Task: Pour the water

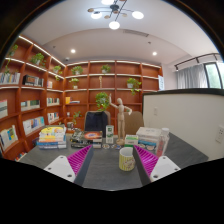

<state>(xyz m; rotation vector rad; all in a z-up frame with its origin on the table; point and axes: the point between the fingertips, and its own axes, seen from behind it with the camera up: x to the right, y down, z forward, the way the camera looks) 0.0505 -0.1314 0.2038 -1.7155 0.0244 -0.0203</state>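
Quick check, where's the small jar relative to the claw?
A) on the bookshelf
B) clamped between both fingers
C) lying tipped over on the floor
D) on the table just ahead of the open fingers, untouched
D: the jar stands upright on the table just ahead of the claw, whose fingers are spread with clear gaps and touch nothing.

Grey table (105, 170) with jar (126, 158), boxes (152, 139), books (52, 143)
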